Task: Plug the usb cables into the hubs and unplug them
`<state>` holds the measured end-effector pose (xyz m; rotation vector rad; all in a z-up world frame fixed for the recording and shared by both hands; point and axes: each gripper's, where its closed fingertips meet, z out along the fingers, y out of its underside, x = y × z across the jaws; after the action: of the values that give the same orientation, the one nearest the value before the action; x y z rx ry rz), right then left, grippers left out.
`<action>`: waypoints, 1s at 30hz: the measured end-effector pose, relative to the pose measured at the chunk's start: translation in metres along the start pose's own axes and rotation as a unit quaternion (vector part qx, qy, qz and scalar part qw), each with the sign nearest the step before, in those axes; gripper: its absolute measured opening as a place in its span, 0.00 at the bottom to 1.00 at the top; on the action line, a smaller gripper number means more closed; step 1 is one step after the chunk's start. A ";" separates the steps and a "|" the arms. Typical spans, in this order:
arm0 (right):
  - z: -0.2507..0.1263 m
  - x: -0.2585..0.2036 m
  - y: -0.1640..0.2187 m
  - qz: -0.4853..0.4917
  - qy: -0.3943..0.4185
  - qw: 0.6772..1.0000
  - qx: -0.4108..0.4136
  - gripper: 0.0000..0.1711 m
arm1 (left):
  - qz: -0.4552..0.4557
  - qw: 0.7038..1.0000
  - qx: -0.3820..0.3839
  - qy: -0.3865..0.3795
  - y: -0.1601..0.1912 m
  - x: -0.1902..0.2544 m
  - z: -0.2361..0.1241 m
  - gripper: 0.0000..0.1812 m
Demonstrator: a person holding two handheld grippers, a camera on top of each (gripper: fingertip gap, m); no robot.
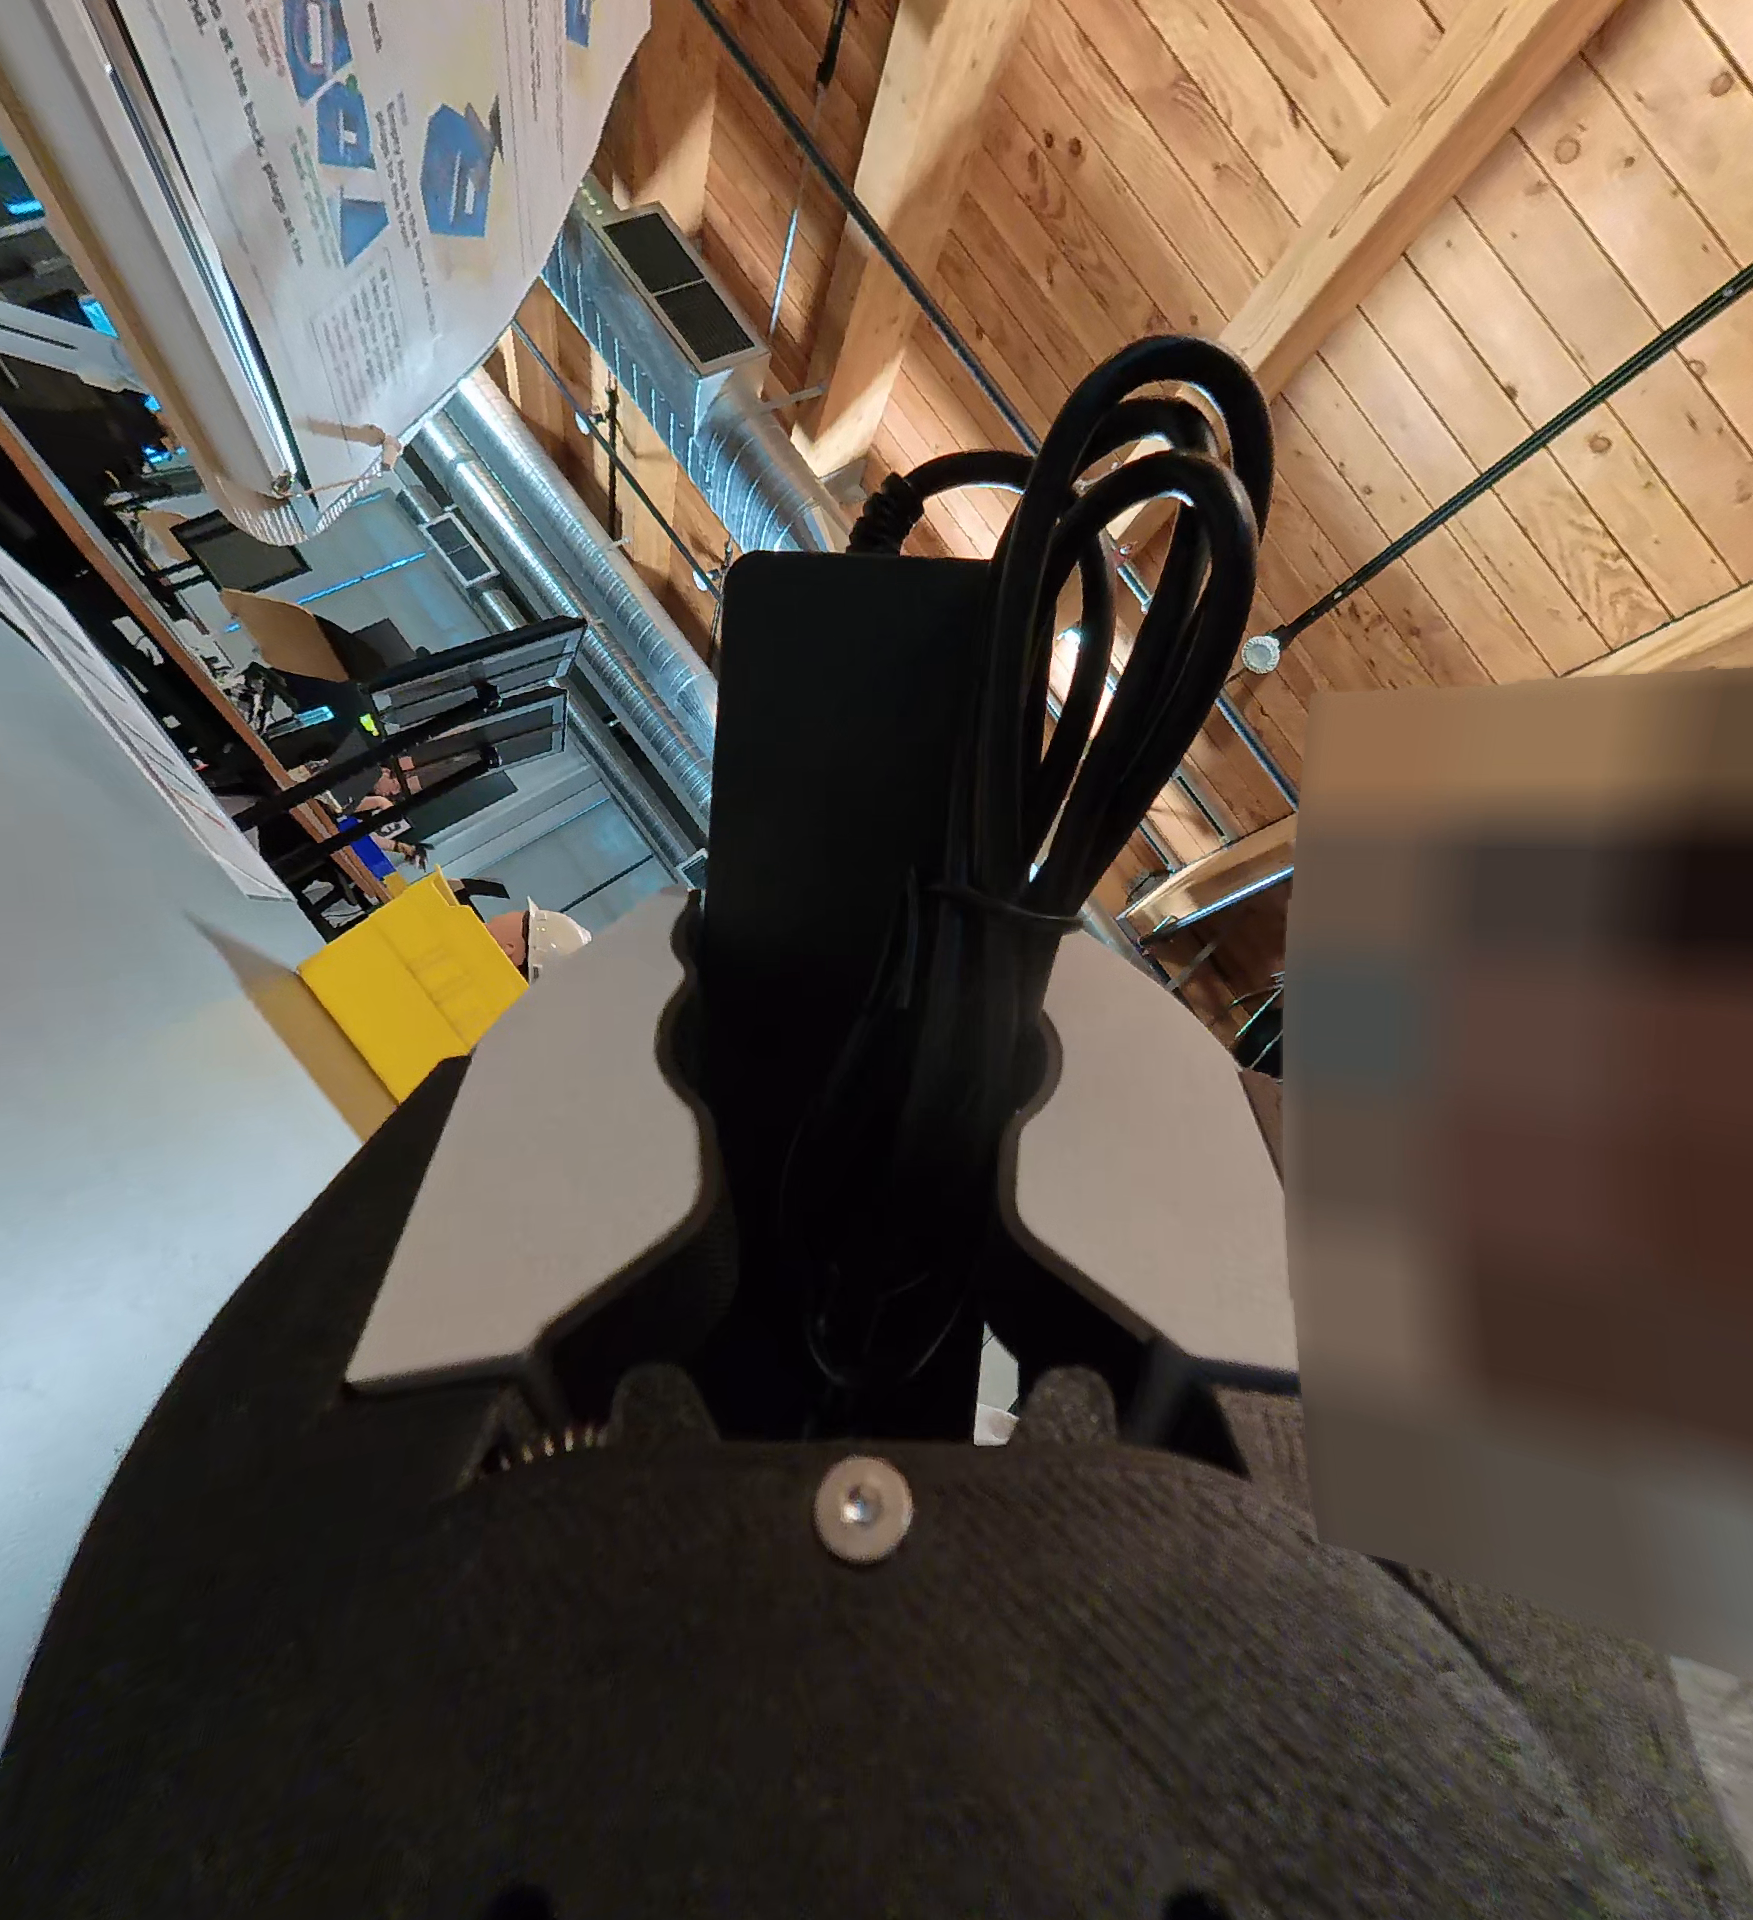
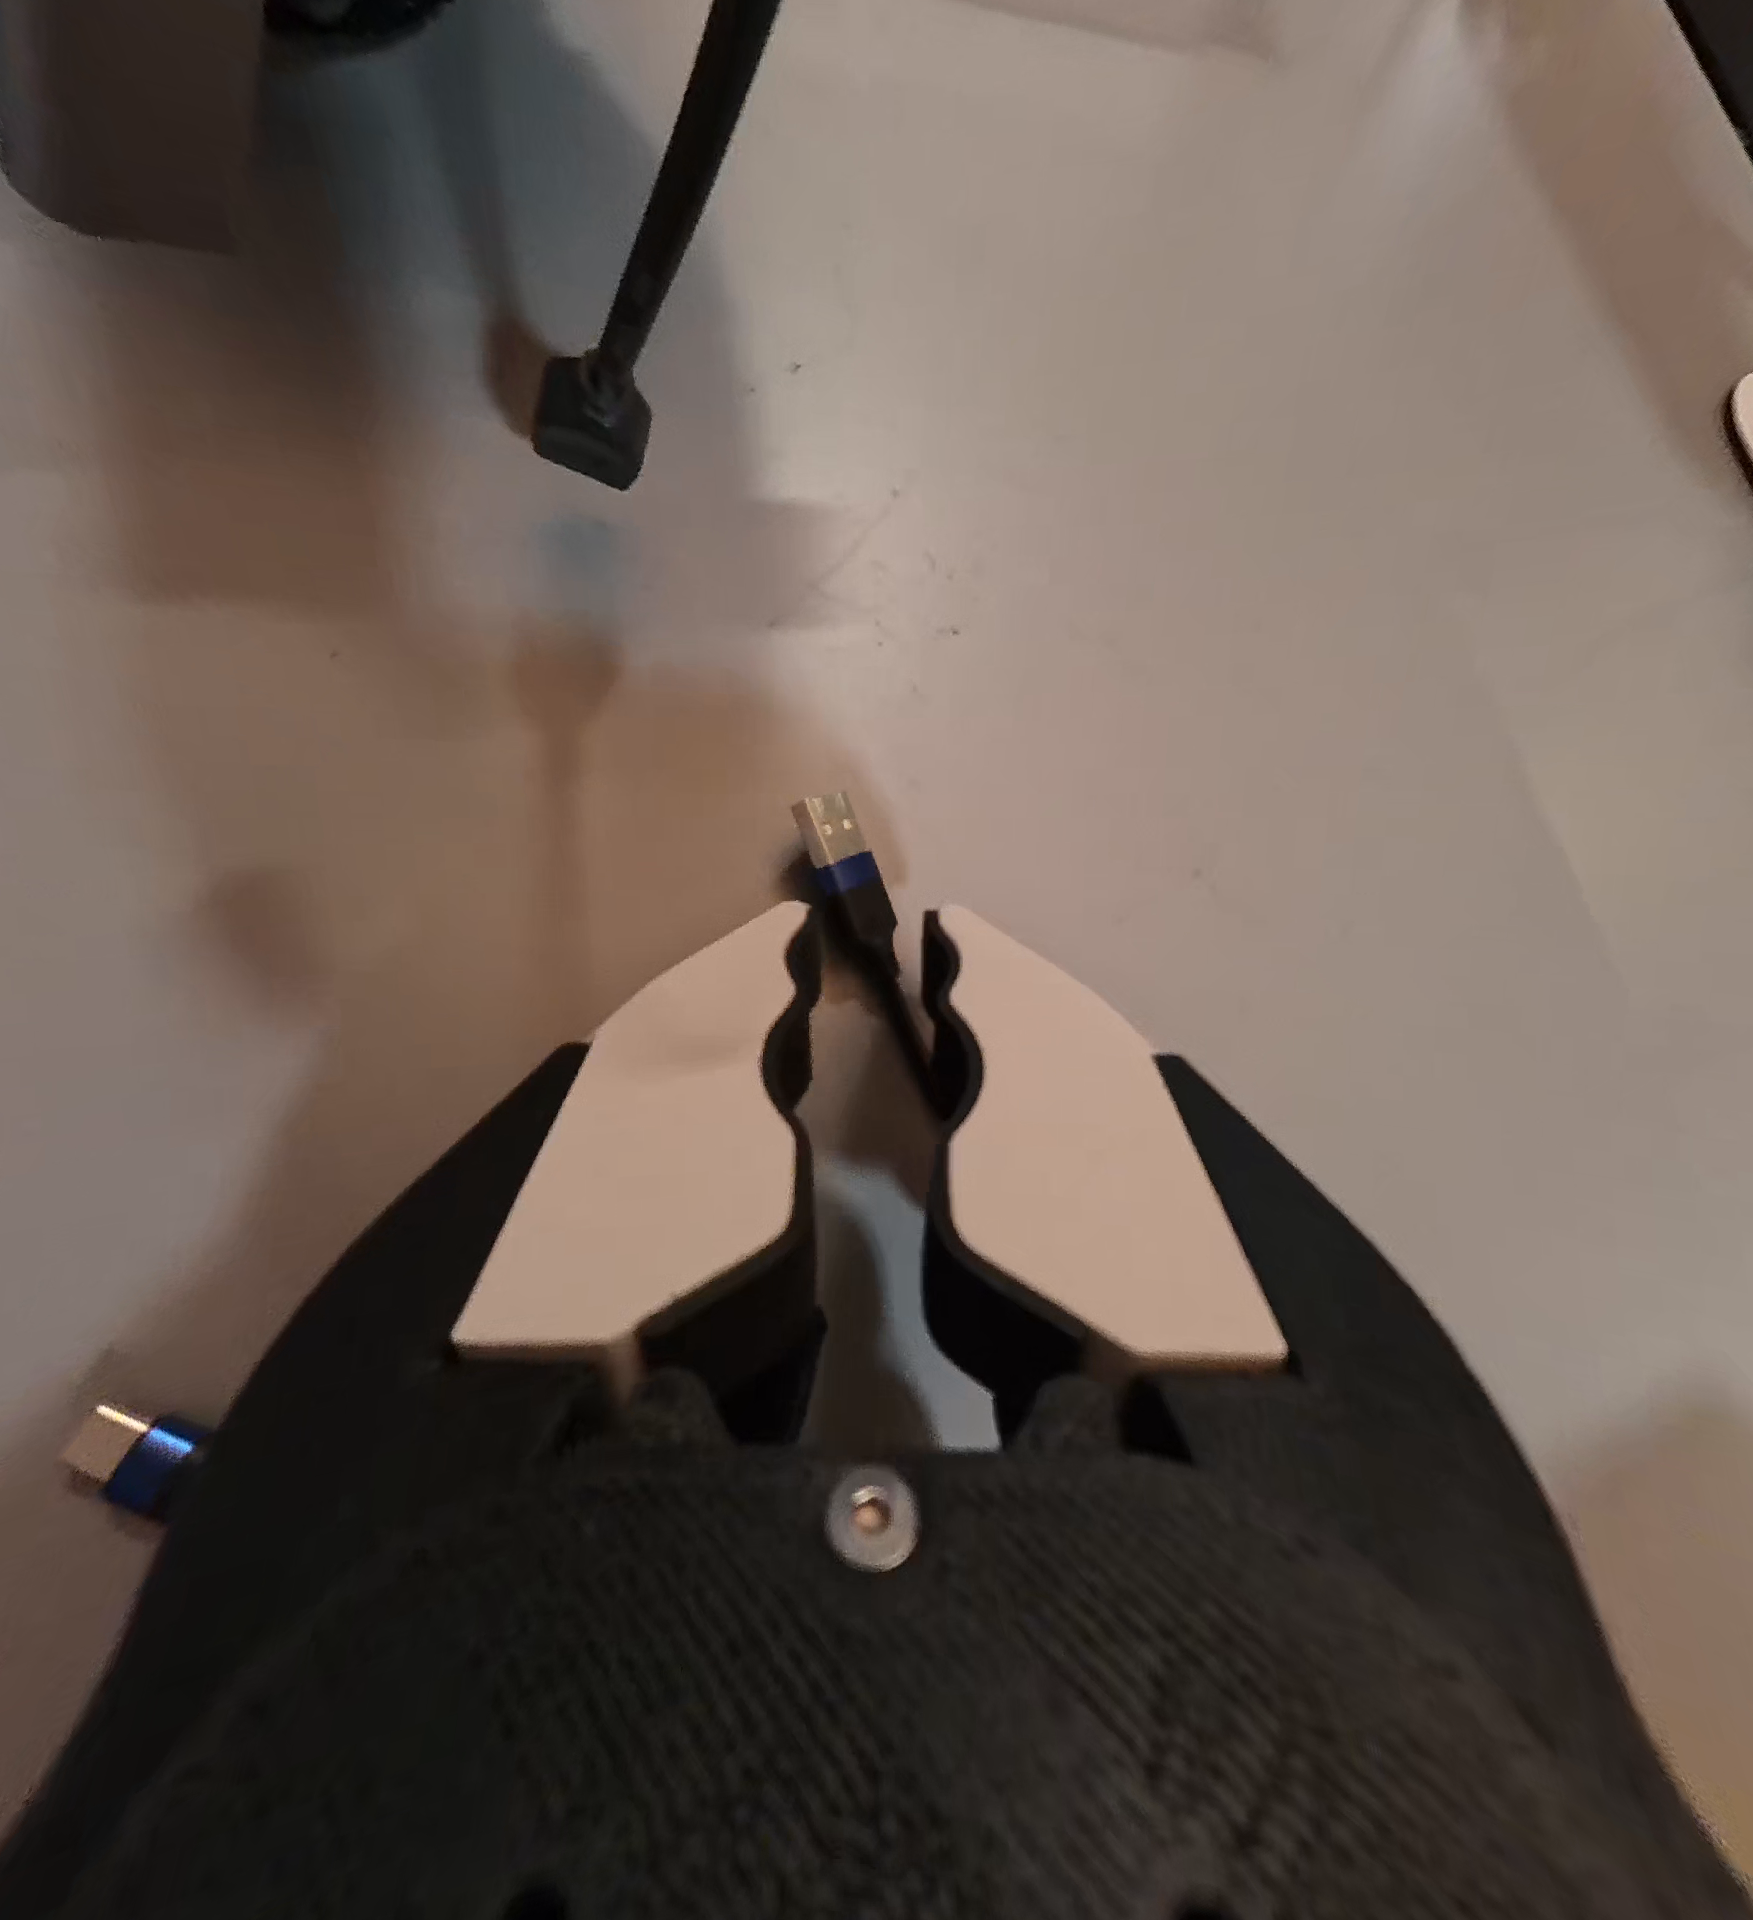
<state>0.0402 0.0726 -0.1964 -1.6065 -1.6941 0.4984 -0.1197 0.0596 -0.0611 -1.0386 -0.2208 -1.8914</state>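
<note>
Clamping a black power brick (image 1: 830,831) — left tongs (image 1: 861,966); right tongs (image 2: 867,914) parted.

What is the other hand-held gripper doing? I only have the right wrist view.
Observer: The left hand-held gripper is raised toward the wooden ceiling, shut on a black power brick.
Operator: Any cable on that brick?
Observer: Yes, a coiled black cord is tied against it.
Operator: Is a hub visible there?
Observer: No hub shows; only the yellow bin sits lower left.
</note>
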 end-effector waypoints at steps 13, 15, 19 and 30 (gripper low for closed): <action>-0.008 0.011 -0.008 0.055 0.004 0.998 0.028 0.03 | 0.003 1.000 -0.008 0.000 0.003 0.001 0.002 0.34; -0.011 0.010 -0.011 0.084 -0.014 0.996 0.041 0.03 | 0.003 1.000 -0.008 0.000 0.003 0.000 0.002 0.34; -0.010 0.011 -0.007 0.110 -0.023 0.993 0.038 0.03 | 0.002 1.000 -0.008 0.000 0.003 0.000 0.001 0.34; -0.006 0.006 0.004 0.008 0.006 1.000 0.002 0.14 | 0.000 1.000 -0.006 0.000 0.002 0.000 0.001 0.34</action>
<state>0.0475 0.0782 -0.1941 -1.6194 -1.6706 0.4984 -0.1172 0.0591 -0.0612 -1.0476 -0.2095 -1.8958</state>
